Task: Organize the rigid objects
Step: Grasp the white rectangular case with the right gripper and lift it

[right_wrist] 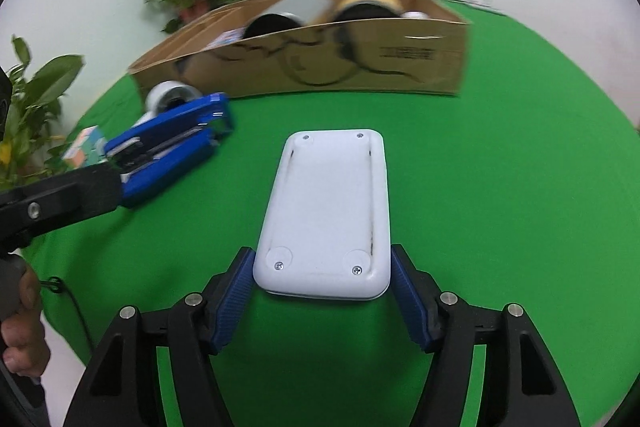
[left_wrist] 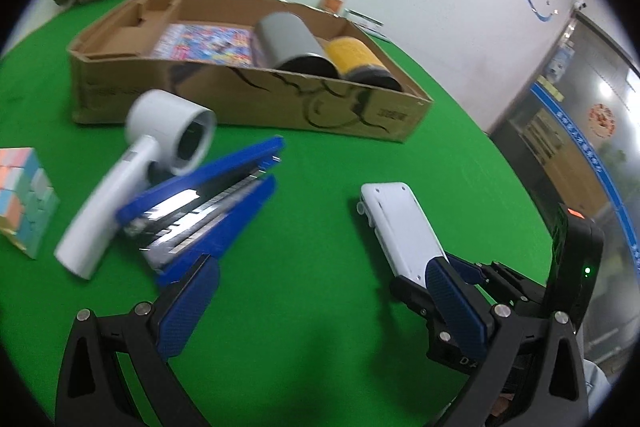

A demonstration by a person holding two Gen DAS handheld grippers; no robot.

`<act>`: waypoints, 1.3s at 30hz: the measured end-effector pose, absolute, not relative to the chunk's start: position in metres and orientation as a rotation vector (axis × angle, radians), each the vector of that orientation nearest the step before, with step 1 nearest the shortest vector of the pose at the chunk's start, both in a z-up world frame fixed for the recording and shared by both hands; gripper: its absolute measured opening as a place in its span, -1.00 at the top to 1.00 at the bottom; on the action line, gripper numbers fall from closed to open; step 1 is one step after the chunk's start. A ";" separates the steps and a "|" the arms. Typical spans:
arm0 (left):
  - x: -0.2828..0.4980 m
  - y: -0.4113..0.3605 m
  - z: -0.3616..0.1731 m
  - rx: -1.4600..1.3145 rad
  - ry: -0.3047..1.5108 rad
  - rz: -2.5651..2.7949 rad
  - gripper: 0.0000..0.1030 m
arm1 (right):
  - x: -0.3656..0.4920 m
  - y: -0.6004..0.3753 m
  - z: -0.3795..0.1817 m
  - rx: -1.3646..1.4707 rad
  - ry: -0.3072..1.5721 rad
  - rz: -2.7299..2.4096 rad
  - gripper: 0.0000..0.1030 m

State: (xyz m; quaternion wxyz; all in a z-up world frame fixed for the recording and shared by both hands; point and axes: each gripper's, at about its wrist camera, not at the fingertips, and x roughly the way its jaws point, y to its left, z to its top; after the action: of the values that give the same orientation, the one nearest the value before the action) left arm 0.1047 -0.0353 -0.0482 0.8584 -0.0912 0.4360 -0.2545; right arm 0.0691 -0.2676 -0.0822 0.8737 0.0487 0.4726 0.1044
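**Left wrist view.** Shows L gripper (left_wrist: 320, 279) spread wide w/ nothing between the pads. Puts the near end of a blue stapler (left_wrist: 200, 211) right at the left-hand pad, lower left of centre; cannot tell whether touching. Places a white hair dryer (left_wrist: 160, 155) just beyond the stapler and a pastel puzzle cube (left_wrist: 24, 199) at the left edge. Sets the task's thing, a white flat case (left_wrist: 400, 227), right of centre on the green cloth (left_wrist: 320, 167), w/ its near end hidden behind the right-hand pad. Fills the upper centre w/ a cardboard box (left_wrist: 240, 99) already holding a grey cylinder (left_wrist: 288, 39) and a yellow cylinder (left_wrist: 356, 55).

**Right wrist view.** Shows R gripper (right_wrist: 322, 267) clamped across the case's near end, one pad on each long edge and no gap visible. Presents the case underside up at frame centre: four screws, two round feet. Keeps the box at upper centre, well apart from the case.

**Handling (judgement).**
- Looks like hard moulded plastic, so stiff, prob. light and not fragile.
- Appears smooth and round-edged, hence apt to slip or pivot under an end grip.
- Suggests squeezing across the narrow width, nearer mid-length if poss., and lifting level.
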 end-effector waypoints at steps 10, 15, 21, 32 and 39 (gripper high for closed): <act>0.140 -0.072 -0.063 -0.361 1.057 -0.698 -0.96 | 0.073 -0.275 -0.073 0.132 0.927 0.307 -0.48; 0.151 -0.099 -0.066 -0.357 1.115 -0.768 -0.69 | 0.074 -0.271 -0.077 0.151 0.948 0.283 -0.41; 0.159 -0.113 -0.085 -0.385 1.219 -0.808 -0.06 | 0.076 -0.272 -0.084 0.191 0.971 0.273 -0.30; 0.159 -0.096 -0.069 -0.371 1.174 -0.765 0.38 | 0.079 -0.256 -0.070 0.111 0.948 0.258 -0.27; 0.167 -0.077 -0.008 -0.351 1.000 -0.718 0.38 | 0.091 -0.234 -0.013 0.050 0.813 0.283 -0.26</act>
State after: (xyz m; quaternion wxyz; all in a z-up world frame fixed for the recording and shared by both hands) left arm 0.1667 -0.0766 -0.0082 0.8020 -0.1637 0.4667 -0.3350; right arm 0.0913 -0.2340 -0.0131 0.9086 0.0242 0.3938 0.1369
